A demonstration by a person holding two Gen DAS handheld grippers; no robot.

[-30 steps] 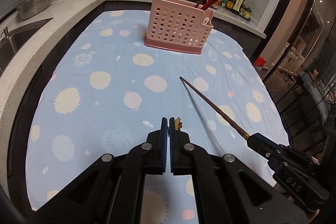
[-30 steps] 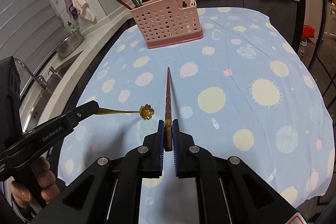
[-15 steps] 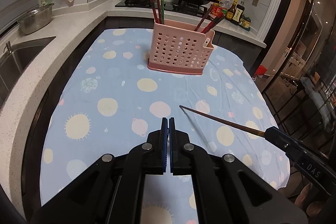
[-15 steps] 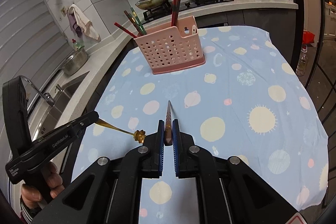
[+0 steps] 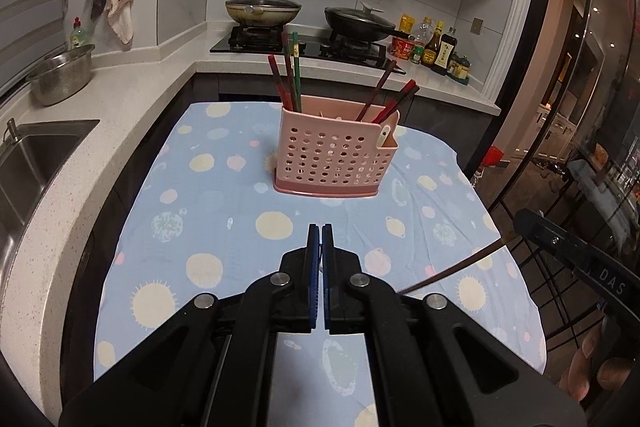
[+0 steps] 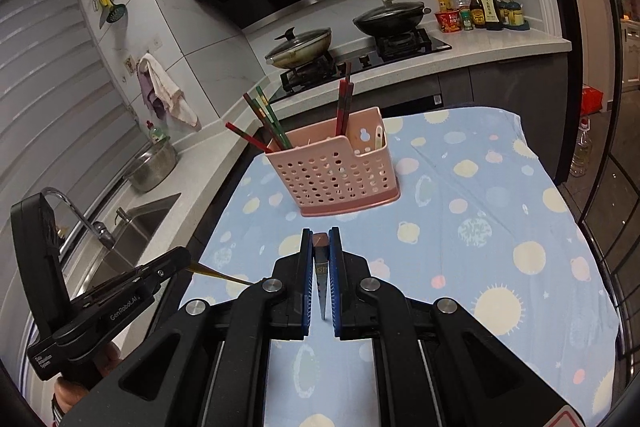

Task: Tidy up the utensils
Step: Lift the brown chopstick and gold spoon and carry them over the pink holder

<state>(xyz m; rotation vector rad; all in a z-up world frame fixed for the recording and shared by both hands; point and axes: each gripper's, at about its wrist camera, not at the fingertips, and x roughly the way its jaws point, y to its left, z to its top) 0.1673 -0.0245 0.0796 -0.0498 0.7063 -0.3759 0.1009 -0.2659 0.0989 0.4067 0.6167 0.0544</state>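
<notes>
Chopstick [image 6: 320, 269] pinched in right hand-held gripper [image 6: 320, 239] — left hand-held gripper [image 5: 319, 233] pinches gold utensil [image 6: 218, 273].

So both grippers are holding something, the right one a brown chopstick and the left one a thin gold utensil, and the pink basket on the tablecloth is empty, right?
Not quite. The pink basket is not empty: the right wrist view shows red and green chopsticks standing in it. The rest holds: the right gripper grips a brown chopstick and the left gripper a thin gold utensil.
</notes>
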